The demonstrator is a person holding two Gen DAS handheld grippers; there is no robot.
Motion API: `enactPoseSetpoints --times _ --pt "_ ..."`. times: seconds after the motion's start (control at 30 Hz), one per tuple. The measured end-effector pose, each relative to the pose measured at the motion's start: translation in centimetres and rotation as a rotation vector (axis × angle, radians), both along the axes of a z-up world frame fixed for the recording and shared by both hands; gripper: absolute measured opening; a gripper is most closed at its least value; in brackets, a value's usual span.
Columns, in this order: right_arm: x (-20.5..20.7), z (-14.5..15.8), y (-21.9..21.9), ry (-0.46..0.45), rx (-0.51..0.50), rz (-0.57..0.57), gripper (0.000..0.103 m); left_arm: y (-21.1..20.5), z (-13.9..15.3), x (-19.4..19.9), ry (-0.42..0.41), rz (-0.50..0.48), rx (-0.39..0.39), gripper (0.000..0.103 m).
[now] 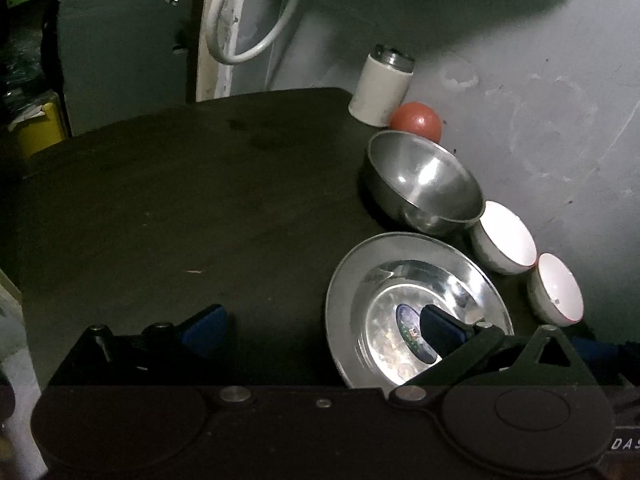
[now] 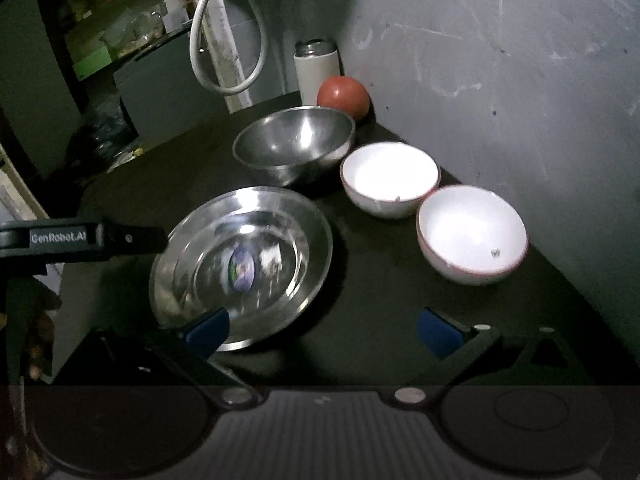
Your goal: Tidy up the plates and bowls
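Note:
A shiny steel plate [image 1: 400,276] [image 2: 280,216] with a sticker in its middle lies on the dark table. Behind it stands a steel bowl [image 1: 424,180] [image 2: 296,144]. Two white bowls with red rims stand to the right, the far one [image 1: 504,240] [image 2: 390,178] and the near one [image 1: 558,290] [image 2: 472,232]. My left gripper [image 1: 320,328] is open, with its right finger over the plate's middle and its left finger over bare table. My right gripper [image 2: 324,332] is open, with its left finger at the plate's near rim. The left gripper's body [image 2: 80,238] shows at the plate's left edge.
A white canister with a metal lid [image 1: 380,88] [image 2: 316,68] and a red ball [image 1: 416,120] [image 2: 343,96] stand at the back by the grey wall [image 1: 540,80]. A white hose [image 1: 248,12] hangs behind the table. The table's left part [image 1: 160,200] is bare.

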State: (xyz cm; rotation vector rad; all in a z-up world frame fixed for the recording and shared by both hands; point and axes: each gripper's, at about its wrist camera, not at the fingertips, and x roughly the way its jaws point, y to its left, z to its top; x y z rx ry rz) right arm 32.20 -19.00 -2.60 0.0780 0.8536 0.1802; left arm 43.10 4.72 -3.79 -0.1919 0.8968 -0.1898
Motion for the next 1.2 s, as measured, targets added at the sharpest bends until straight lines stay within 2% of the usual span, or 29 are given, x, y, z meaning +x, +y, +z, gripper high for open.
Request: enactPoseSetpoints --times 0.33,0.5,0.6,0.77,0.87,0.97,1.03,1.1,1.13,1.2 --pt "2.7 -0.8 0.8 -0.004 -0.009 -0.011 0.086 -1.2 -0.9 1.0 0.041 0.013 0.007 0.102" --pt "3.1 -1.1 1.5 0.003 -0.04 -0.003 0.071 -1.2 -0.9 0.9 0.026 0.028 0.006 0.102" --pt "3.2 -1.4 1.8 0.012 -0.047 0.002 0.066 -1.1 -1.0 0.8 0.023 0.045 0.009 0.1" --pt "3.2 -1.8 2.1 0.029 -0.05 0.011 0.055 -1.1 -1.1 0.9 0.038 0.044 0.0 0.087" --pt "3.2 -1.8 2.3 0.032 -0.049 0.016 0.045 -1.1 -1.2 0.9 0.048 0.038 -0.015 0.076" --pt "3.2 -1.8 2.5 0.032 -0.05 0.022 0.038 -1.0 -1.2 0.8 0.049 0.036 -0.024 0.062" --pt "3.1 -1.8 2.6 0.031 -0.052 0.026 0.035 -0.9 -1.3 0.8 0.053 0.036 -0.033 0.043" --pt "3.0 -1.8 2.6 0.03 -0.053 0.029 0.032 -0.8 -1.4 0.9 0.055 0.034 -0.04 0.032" --pt "3.0 -1.8 2.7 0.028 -0.055 0.03 0.032 -0.8 -1.4 0.9 0.058 0.034 -0.043 0.028" --pt "2.9 -1.6 2.7 0.025 -0.049 0.035 0.029 -0.7 -1.4 0.9 0.058 0.042 -0.04 0.027"
